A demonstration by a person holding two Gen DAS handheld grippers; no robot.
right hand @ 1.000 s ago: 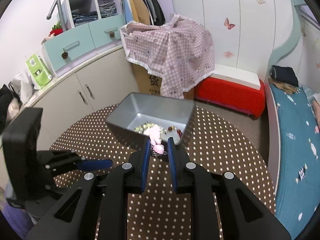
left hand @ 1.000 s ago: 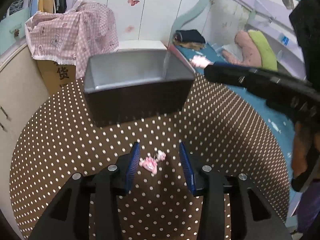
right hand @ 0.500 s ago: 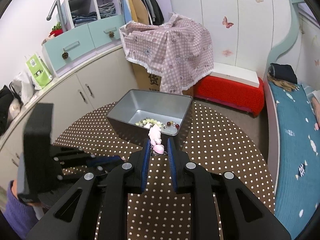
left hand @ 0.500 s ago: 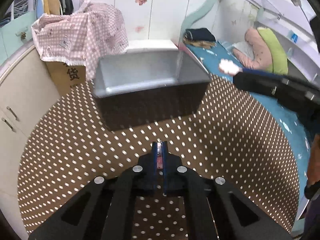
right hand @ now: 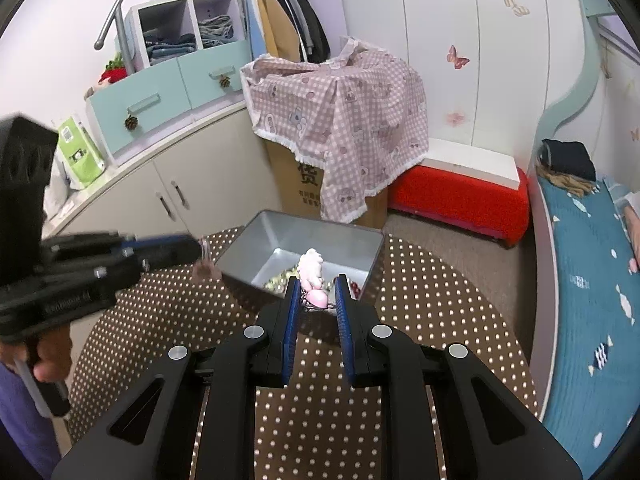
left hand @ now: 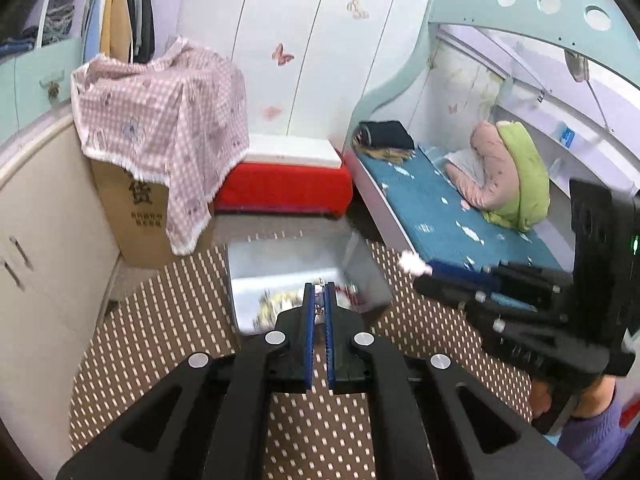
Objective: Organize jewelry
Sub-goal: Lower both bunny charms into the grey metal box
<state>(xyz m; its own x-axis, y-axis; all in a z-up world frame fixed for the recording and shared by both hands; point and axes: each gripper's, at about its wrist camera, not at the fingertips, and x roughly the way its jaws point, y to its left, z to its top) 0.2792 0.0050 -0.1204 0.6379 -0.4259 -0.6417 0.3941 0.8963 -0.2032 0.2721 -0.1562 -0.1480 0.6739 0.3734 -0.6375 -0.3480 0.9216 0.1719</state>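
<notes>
Step in hand: deposit. Left hand-held gripper (left hand: pixel 319 294) pinches a small pink charm (left hand: pixel 319 300) over the grey metal tray (right hand: pixel 320 228); right hand-held gripper (right hand: pixel 316 294) grips a pink plush keychain (right hand: pixel 314 276) (nearly closed). Next: release into tray.

A pink checked cloth (right hand: pixel 344 120) hangs over a cardboard box (right hand: pixel 298 184), which stands on the floor beside a red bench (right hand: pixel 460 198) with a white top. Left of the box is a beige cabinet (right hand: pixel 188 188) with two turquoise drawers (right hand: pixel 168 92) above it. At right there is a bed (left hand: pixel 448 208) with a blue sheet, and a green and pink bundle (left hand: pixel 508 176) lies on it. Butterfly stickers (right hand: pixel 457 57) are on the wall.
</notes>
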